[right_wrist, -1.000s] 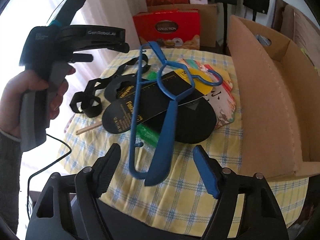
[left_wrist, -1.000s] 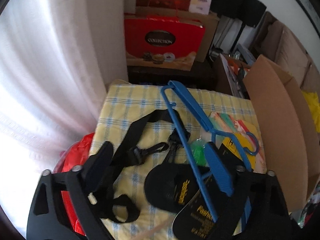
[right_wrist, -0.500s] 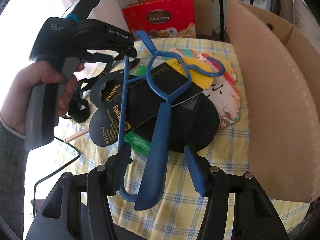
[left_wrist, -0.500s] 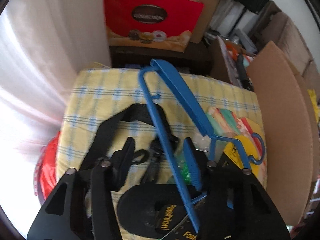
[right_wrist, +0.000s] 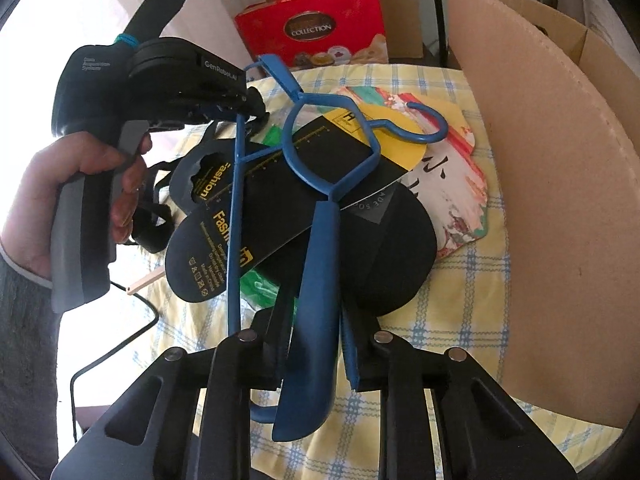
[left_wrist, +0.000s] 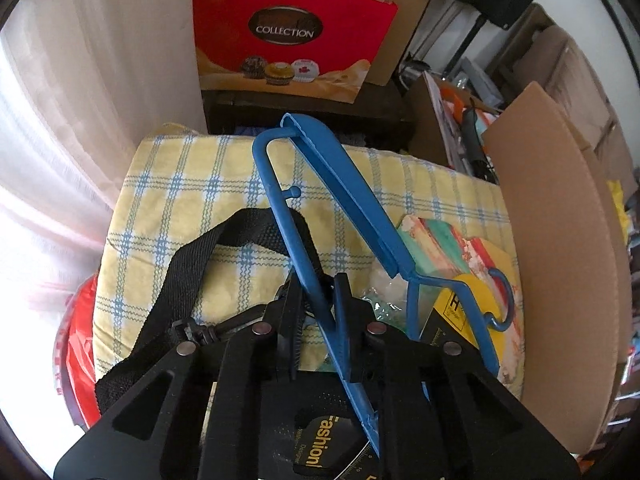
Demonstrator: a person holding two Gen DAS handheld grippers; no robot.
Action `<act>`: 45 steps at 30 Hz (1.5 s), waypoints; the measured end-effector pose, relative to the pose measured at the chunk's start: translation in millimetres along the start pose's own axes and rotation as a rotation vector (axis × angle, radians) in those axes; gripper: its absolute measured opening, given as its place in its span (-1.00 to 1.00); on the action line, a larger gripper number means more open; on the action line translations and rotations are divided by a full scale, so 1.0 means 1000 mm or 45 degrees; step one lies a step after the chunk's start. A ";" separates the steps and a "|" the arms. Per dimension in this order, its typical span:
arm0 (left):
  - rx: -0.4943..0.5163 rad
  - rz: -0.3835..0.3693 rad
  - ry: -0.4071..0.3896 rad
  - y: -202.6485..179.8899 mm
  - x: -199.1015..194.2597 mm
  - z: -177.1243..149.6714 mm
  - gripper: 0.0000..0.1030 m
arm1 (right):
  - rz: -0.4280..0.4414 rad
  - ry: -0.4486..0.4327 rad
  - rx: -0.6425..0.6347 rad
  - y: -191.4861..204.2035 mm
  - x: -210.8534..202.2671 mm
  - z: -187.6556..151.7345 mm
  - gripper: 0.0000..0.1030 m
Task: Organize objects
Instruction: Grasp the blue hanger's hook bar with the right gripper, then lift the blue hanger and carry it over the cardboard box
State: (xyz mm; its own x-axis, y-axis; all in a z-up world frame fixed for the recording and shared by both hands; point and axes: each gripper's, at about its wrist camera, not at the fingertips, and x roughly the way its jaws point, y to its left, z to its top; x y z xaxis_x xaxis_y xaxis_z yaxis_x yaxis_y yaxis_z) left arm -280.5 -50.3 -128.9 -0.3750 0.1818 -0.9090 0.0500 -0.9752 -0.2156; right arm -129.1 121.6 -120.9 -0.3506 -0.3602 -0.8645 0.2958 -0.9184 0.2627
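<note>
Blue plastic is what we hold: the hanger [right_wrist: 320, 240] lies on the pile on the table [left_wrist: 192, 184], and both tongs have just been closing on it. The left tongs [left_wrist: 318, 304] pinch its thin bar, the right tongs [right_wrist: 316, 344] its wide arm. We should lift evenly, as the black strap [left_wrist: 188, 264] may snag. Both tongs point steeply down.

A lived-in home storeroom: sheer white curtains [left_wrist: 80, 120] at left, a table under a yellow checked cloth [left_wrist: 192, 200], a red gift box [left_wrist: 292, 36] upper centre, and cardboard boxes [right_wrist: 560, 160] stacked at right.
</note>
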 end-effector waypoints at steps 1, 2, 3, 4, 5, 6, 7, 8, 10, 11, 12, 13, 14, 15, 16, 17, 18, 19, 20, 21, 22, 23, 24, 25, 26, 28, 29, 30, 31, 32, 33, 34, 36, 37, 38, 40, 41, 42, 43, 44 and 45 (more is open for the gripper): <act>0.000 -0.006 -0.007 -0.001 -0.001 0.001 -0.75 | 0.002 -0.003 0.001 0.000 -0.001 0.000 -0.60; -0.001 -0.012 -0.016 -0.001 -0.004 0.001 -0.75 | 0.007 -0.007 0.003 0.000 -0.002 -0.001 -0.60; 0.002 -0.016 -0.026 -0.001 -0.007 0.001 -0.76 | 0.016 -0.013 0.004 0.000 -0.004 -0.002 -0.60; 0.007 -0.020 -0.034 -0.002 -0.010 -0.001 -0.76 | 0.019 -0.017 0.004 0.000 -0.005 -0.002 -0.60; 0.015 -0.027 -0.050 -0.003 -0.015 -0.001 -0.76 | 0.018 -0.022 0.003 0.000 -0.006 -0.002 -0.60; 0.019 -0.028 -0.057 -0.004 -0.017 -0.001 -0.76 | 0.016 -0.031 0.000 0.001 -0.009 -0.003 -0.61; 0.023 -0.032 -0.068 -0.005 -0.020 -0.001 -0.76 | 0.017 -0.036 -0.004 0.002 -0.011 -0.004 -0.61; 0.027 -0.038 -0.078 -0.005 -0.025 -0.001 -0.76 | 0.014 -0.046 -0.009 0.003 -0.014 -0.004 -0.61; 0.035 -0.049 -0.093 -0.006 -0.032 -0.002 -0.77 | 0.009 -0.060 -0.021 0.006 -0.019 -0.005 -0.62; 0.037 -0.055 -0.102 -0.007 -0.037 -0.002 -0.77 | 0.008 -0.069 -0.028 0.008 -0.022 -0.005 -0.62; 0.037 -0.063 -0.108 -0.007 -0.041 -0.003 -0.77 | 0.007 -0.079 -0.037 0.010 -0.026 -0.005 -0.62; 0.037 -0.070 -0.116 -0.007 -0.046 -0.003 -0.77 | 0.004 -0.089 -0.047 0.012 -0.029 -0.005 -0.62; 0.039 -0.073 -0.123 -0.007 -0.050 -0.004 -0.77 | 0.001 -0.099 -0.057 0.013 -0.033 -0.005 -0.62; 0.042 -0.077 -0.133 -0.008 -0.055 -0.005 -0.77 | -0.002 -0.110 -0.069 0.015 -0.037 -0.005 -0.62; 0.043 -0.080 -0.142 -0.007 -0.060 -0.006 -0.77 | -0.001 -0.117 -0.075 0.016 -0.040 -0.005 -0.62; 0.045 -0.080 -0.148 -0.007 -0.063 -0.007 -0.77 | 0.001 -0.124 -0.080 0.017 -0.043 -0.004 -0.62; 0.048 -0.083 -0.157 -0.008 -0.069 -0.008 -0.77 | 0.006 -0.133 -0.086 0.019 -0.048 -0.004 -0.63; 0.051 -0.087 -0.164 -0.008 -0.074 -0.008 -0.77 | 0.010 -0.138 -0.090 0.020 -0.051 -0.004 -0.63; 0.053 -0.092 -0.172 -0.009 -0.079 -0.007 -0.77 | 0.012 -0.144 -0.088 0.021 -0.053 -0.003 -0.63; 0.056 -0.099 -0.181 -0.010 -0.087 -0.007 -0.77 | 0.014 -0.156 -0.093 0.022 -0.058 -0.003 -0.64; 0.057 -0.103 -0.187 -0.012 -0.091 -0.007 -0.77 | 0.012 -0.165 -0.092 0.023 -0.062 -0.003 -0.64; 0.059 -0.107 -0.197 -0.012 -0.098 -0.006 -0.77 | 0.015 -0.176 -0.090 0.024 -0.065 -0.004 -0.64; 0.064 -0.110 -0.209 -0.014 -0.105 -0.006 -0.77 | 0.020 -0.188 -0.091 0.025 -0.070 -0.004 -0.64; 0.070 -0.111 -0.220 -0.016 -0.111 -0.006 -0.77 | 0.022 -0.200 -0.094 0.027 -0.075 -0.005 -0.64; 0.077 -0.112 -0.236 -0.018 -0.119 -0.006 -0.77 | 0.022 -0.213 -0.098 0.028 -0.080 -0.005 -0.64; 0.087 -0.117 -0.258 -0.022 -0.131 -0.006 -0.77 | 0.022 -0.229 -0.105 0.031 -0.088 -0.006 -0.64; 0.093 -0.119 -0.270 -0.025 -0.137 -0.007 -0.77 | 0.023 -0.241 -0.107 0.032 -0.093 -0.006 -0.64; 0.101 -0.121 -0.281 -0.028 -0.144 -0.007 -0.77 | 0.016 -0.253 -0.104 0.032 -0.096 -0.006 -0.64; 0.107 -0.123 -0.290 -0.031 -0.149 -0.006 -0.78 | 0.015 -0.265 -0.104 0.033 -0.102 -0.007 -0.64; 0.114 -0.126 -0.302 -0.035 -0.156 -0.006 -0.78 | 0.016 -0.275 -0.104 0.033 -0.106 -0.007 -0.64; 0.119 -0.127 -0.308 -0.038 -0.160 -0.005 -0.77 | 0.015 -0.289 -0.104 0.033 -0.112 -0.007 -0.64; 0.123 -0.129 -0.312 -0.041 -0.164 -0.004 -0.77 | 0.013 -0.298 -0.104 0.033 -0.116 -0.007 -0.64; 0.130 -0.138 -0.322 -0.049 -0.171 -0.003 -0.77 | 0.006 -0.319 -0.103 0.031 -0.126 -0.007 -0.64; 0.133 -0.143 -0.325 -0.052 -0.174 -0.002 -0.77 | 0.004 -0.328 -0.102 0.029 -0.130 -0.008 -0.64; 0.138 -0.147 -0.329 -0.057 -0.177 -0.001 -0.77 | -0.001 -0.336 -0.101 0.028 -0.134 -0.008 -0.64; 0.151 -0.151 -0.332 -0.065 -0.182 0.001 -0.77 | -0.014 -0.352 -0.098 0.024 -0.142 -0.008 -0.64; 0.155 -0.152 -0.332 -0.070 -0.183 0.001 -0.77 | -0.018 -0.356 -0.095 0.022 -0.145 -0.008 -0.64; 0.161 -0.155 -0.330 -0.075 -0.185 0.003 -0.77 | -0.024 -0.358 -0.092 0.020 -0.149 -0.008 -0.64; 0.166 -0.157 -0.328 -0.081 -0.186 0.004 -0.77 | -0.030 -0.363 -0.090 0.018 -0.152 -0.008 -0.64; 0.171 -0.161 -0.327 -0.086 -0.186 0.004 -0.77 | -0.038 -0.369 -0.088 0.015 -0.156 -0.008 -0.64; 0.179 -0.164 -0.328 -0.093 -0.187 0.005 -0.77 | -0.046 -0.377 -0.084 0.011 -0.160 -0.008 -0.64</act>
State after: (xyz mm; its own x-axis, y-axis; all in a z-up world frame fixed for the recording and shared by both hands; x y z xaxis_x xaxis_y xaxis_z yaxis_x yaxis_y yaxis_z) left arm -219.9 5.6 63.5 -0.5926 0.2848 -0.7535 -0.1353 -0.9573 -0.2555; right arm -62.1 170.0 16.5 -0.6027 -0.3685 -0.7078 0.3322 -0.9223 0.1972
